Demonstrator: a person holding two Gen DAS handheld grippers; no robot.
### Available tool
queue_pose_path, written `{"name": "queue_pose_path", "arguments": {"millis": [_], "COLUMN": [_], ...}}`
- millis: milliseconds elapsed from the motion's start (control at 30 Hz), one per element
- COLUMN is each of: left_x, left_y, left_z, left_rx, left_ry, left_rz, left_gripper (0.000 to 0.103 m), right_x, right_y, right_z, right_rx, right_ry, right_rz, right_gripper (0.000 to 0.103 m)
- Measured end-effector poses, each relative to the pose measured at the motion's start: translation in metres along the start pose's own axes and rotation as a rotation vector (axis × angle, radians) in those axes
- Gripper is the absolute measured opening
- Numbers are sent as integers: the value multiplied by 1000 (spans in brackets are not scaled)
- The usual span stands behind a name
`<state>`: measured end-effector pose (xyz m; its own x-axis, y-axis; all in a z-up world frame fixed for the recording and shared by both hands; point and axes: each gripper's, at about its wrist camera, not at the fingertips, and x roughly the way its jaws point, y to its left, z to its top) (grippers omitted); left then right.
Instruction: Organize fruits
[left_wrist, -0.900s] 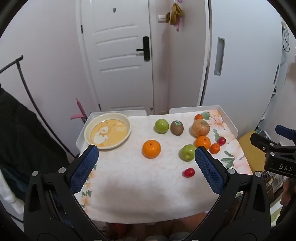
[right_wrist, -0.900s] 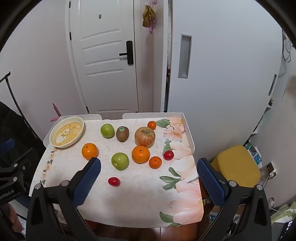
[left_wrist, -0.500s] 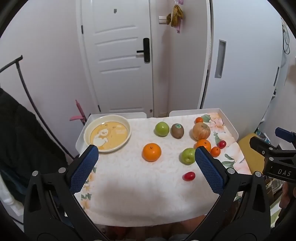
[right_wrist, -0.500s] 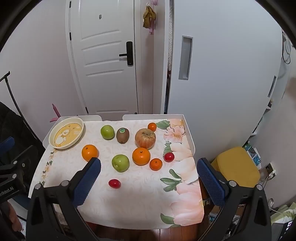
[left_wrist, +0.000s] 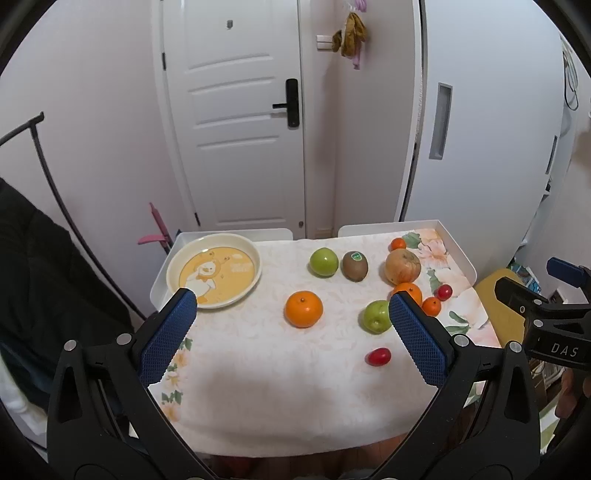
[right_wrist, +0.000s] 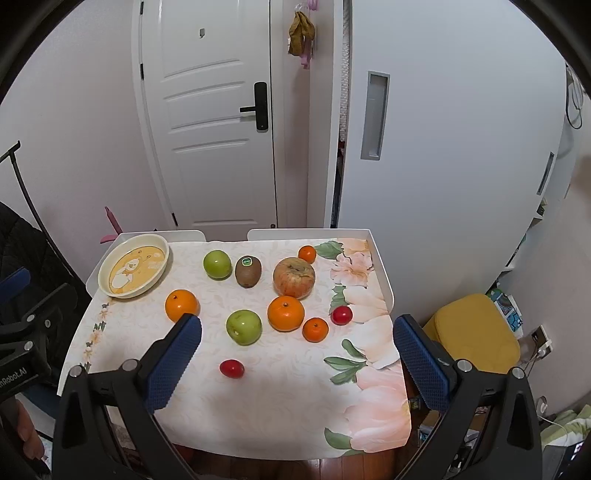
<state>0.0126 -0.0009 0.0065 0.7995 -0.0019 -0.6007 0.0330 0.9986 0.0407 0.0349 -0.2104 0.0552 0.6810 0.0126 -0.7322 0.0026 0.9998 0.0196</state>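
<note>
A small table with a floral cloth carries loose fruit. A yellow plate with a duck picture sits at the far left. Two green apples, a kiwi, a large reddish apple, oranges, small tangerines and red tomatoes lie scattered. My left gripper hangs open above the near edge, holding nothing. My right gripper is open and empty too.
A white door and a white cabinet stand behind the table. A yellow stool sits on the floor at the right. A dark garment on a rack hangs at the left.
Both views have tilted slightly, so the table sits a little lower in the pictures. The fruit and plate have not moved, and both grippers stay wide.
</note>
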Motion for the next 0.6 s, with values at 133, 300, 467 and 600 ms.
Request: {"name": "queue_pose_path", "arguments": {"millis": [133,300,467,600], "left_x": [0,0,0,1], "left_y": [1,2,3,2], "left_z": [0,-1,0,1], "left_rx": [0,1,1,1], "left_ry": [-2,-3,-4,-6], "left_rz": [-1,-2,-3,-3], "left_gripper": [103,103,103,103], "right_x": [1,1,1,0], "right_y": [1,1,0,-1], "right_z": [1,0,0,0], "right_rx": [0,-1,-1,-1], "right_ry": [0,-1,-1,-2], "right_rz": [-1,-1,-1,-2], "right_gripper": [103,103,103,103]}}
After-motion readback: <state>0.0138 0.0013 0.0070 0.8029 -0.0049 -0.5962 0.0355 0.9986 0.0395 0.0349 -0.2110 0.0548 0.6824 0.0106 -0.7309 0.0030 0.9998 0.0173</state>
